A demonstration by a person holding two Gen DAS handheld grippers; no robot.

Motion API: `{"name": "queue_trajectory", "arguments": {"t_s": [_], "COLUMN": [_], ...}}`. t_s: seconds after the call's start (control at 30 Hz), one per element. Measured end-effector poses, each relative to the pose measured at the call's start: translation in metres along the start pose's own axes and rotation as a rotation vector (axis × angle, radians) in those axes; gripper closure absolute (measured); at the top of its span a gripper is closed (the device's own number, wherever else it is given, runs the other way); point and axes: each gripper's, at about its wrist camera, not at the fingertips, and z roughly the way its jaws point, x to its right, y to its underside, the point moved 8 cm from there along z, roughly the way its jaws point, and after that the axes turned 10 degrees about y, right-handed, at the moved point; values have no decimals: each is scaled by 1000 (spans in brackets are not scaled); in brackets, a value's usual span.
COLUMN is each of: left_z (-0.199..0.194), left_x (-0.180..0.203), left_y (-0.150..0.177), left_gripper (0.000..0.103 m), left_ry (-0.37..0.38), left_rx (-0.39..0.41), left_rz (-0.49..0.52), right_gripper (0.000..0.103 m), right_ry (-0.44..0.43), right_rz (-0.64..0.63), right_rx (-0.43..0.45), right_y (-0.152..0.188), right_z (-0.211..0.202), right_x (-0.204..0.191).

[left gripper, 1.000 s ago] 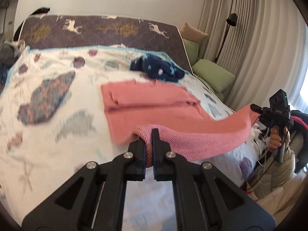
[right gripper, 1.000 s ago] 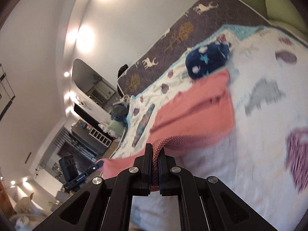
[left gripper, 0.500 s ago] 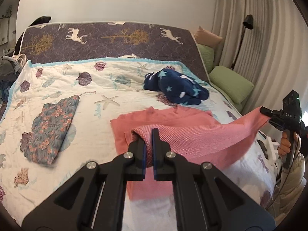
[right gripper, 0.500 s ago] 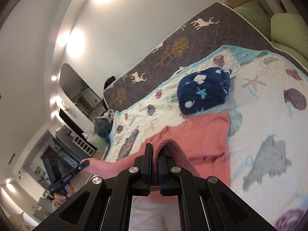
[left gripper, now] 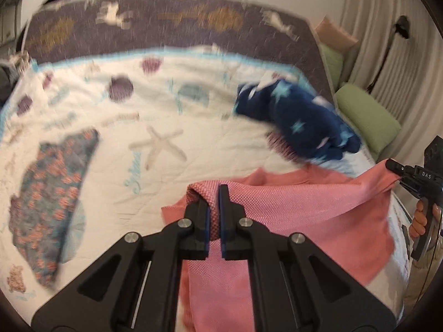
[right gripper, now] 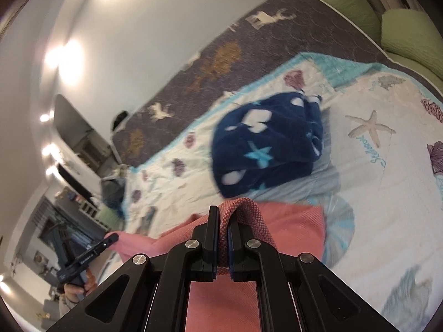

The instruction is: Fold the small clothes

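A coral-pink knit garment (left gripper: 299, 210) hangs stretched between my two grippers above the bed. My left gripper (left gripper: 213, 193) is shut on one corner of it. My right gripper (right gripper: 224, 215) is shut on the other corner; the garment (right gripper: 293, 235) falls away below it. The right gripper also shows at the right edge of the left wrist view (left gripper: 398, 170), pinching the cloth. The left gripper shows at the lower left of the right wrist view (right gripper: 109, 242). The garment's lower part lies folded under itself on the quilt.
A white sea-print quilt (left gripper: 171, 116) covers the bed. A crumpled navy star-print garment (left gripper: 299, 121) lies at the far right, also in the right wrist view (right gripper: 265, 146). A folded floral garment (left gripper: 52, 185) lies at the left. Green pillows (left gripper: 368, 119) and curtains stand at right.
Both grippers have carried the held edge forward toward the head of the bed, over the rest of the pink garment. The navy garment now looks closer.
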Motion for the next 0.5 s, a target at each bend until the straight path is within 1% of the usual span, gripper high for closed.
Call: {"name": "queue_trajectory", "arguments": {"t_s": [0.07, 0.1, 0.13, 0.17, 0.2, 0.3, 0.37, 0.4, 0.43, 0.47, 0.5], "left_z": [32, 44, 54, 63, 65, 57, 48, 45, 37, 28, 18], "left_x": [-16, -21, -27, -33, -34, -35, -36, -37, -38, -40, -39], "left_y": [11, 16, 22, 29, 31, 33, 32, 32, 34, 37, 42], "left_gripper": [96, 96, 96, 95, 94, 92, 88, 79, 61, 54, 48], "left_ry": [-15, -23, -31, -31, -22, 18, 12, -9, -62, -106, -117], "left_rx": [-70, -97, -119, -134, -134, -97, -75, -68, -56, -43, -31], "left_rz": [-48, -65, -84, -107, -119, -124, -114, -107, -93, -78, -67], "right_gripper": [95, 92, 87, 83, 83, 82, 73, 70, 58, 50, 49], "right_ry": [67, 108, 129, 146, 150, 95, 118, 136, 174, 214, 239], "right_rz": [8, 21, 33, 50, 71, 108, 96, 81, 61, 46, 26], "right_rx": [-53, -98, -130, -166, -188, -169, -127, -94, -74, -58, -52], "right_y": [3, 8, 13, 19, 25, 27, 21, 18, 17, 18, 20], "right_z": [31, 51, 61, 74, 81, 78, 66, 57, 50, 44, 35], "right_x": [14, 24, 30, 39, 46, 56, 61, 63, 66, 70, 73]}}
